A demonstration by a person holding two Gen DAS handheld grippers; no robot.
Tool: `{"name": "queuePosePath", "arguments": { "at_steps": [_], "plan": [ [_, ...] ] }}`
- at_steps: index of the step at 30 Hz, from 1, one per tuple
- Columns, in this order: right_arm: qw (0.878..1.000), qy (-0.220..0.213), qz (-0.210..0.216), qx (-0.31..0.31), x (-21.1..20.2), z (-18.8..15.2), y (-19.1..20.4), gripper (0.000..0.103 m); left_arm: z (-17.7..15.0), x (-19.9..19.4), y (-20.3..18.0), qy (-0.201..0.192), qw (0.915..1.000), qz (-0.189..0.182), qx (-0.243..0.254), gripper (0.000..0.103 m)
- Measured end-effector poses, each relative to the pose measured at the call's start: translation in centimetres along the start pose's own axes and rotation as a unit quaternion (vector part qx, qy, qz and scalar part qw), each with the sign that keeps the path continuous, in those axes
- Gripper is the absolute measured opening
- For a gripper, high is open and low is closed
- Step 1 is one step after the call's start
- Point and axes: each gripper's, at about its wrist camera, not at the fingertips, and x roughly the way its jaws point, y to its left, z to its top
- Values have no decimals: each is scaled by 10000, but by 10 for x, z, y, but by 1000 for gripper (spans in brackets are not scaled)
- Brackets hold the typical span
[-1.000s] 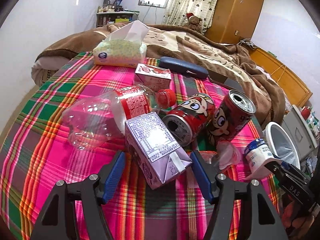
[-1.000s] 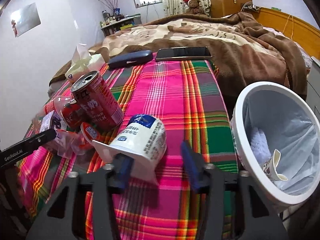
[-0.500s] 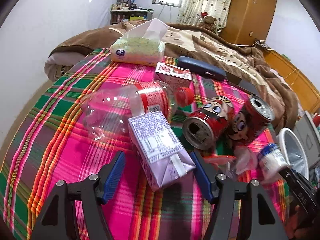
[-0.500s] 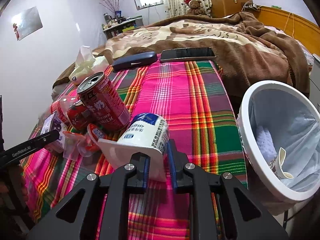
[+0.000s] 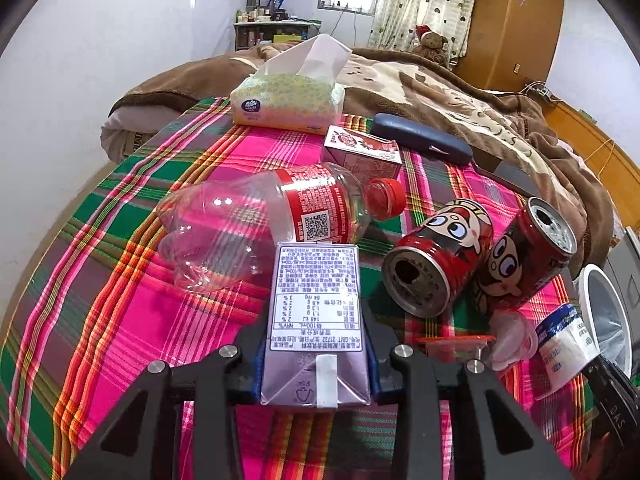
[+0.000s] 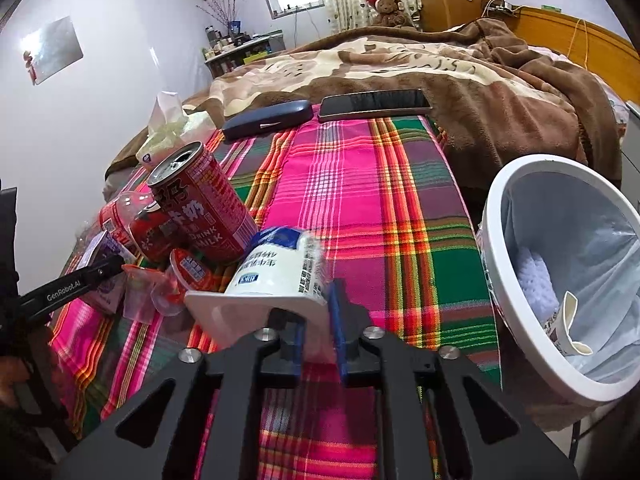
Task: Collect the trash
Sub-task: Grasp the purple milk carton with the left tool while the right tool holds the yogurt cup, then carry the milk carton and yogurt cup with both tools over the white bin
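Observation:
My left gripper [image 5: 314, 364] is shut on a purple drink carton [image 5: 316, 320] that rests on the plaid tablecloth [image 5: 120, 280]. Beyond it lie an empty plastic bottle [image 5: 260, 224] with a red cap, two red cans [image 5: 436, 256] [image 5: 528, 252], one lying and one upright, and a small red-and-white carton [image 5: 360, 152]. My right gripper [image 6: 316, 340] is shut on the rim of a white yogurt cup [image 6: 276, 272], held just above the cloth; the cup also shows in the left wrist view [image 5: 564, 344]. A white trash bin [image 6: 560, 292] with a liner stands to the right of the table.
A tissue pack [image 5: 288, 100], a dark glasses case [image 6: 268, 118] and a phone [image 6: 376, 104] lie at the table's far end. Clear plastic cups and red lids [image 6: 172, 280] lie by the cans. A bed with a brown blanket [image 6: 480, 80] is behind.
My left gripper moved forward and closed on the purple carton. My right gripper closed on the yogurt cup and lifted it slightly toward the bin side.

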Motion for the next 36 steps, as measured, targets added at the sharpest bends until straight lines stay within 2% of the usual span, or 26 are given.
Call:
{"name": "queuePosePath", "arguments": {
  "at_steps": [8, 20, 29, 36],
  "plan": [
    [9999, -95, 83, 118, -5, -1, -4, 8, -8, -13, -1, -92, 9997, -211, 53, 37],
    [9993, -339, 153, 102, -26, -2, -4, 8, -16, -56, -21, -367, 9975, -503, 348, 37],
    [9981, -591, 78, 179, -47, 1, -15, 8, -21, -89, -56, -598, 9924, -803, 721, 37],
    [9964, -785, -43, 326, -64, 2, -33, 8, -25, -107, -95, -701, 9853, -1113, 1091, 37]
  ]
}}
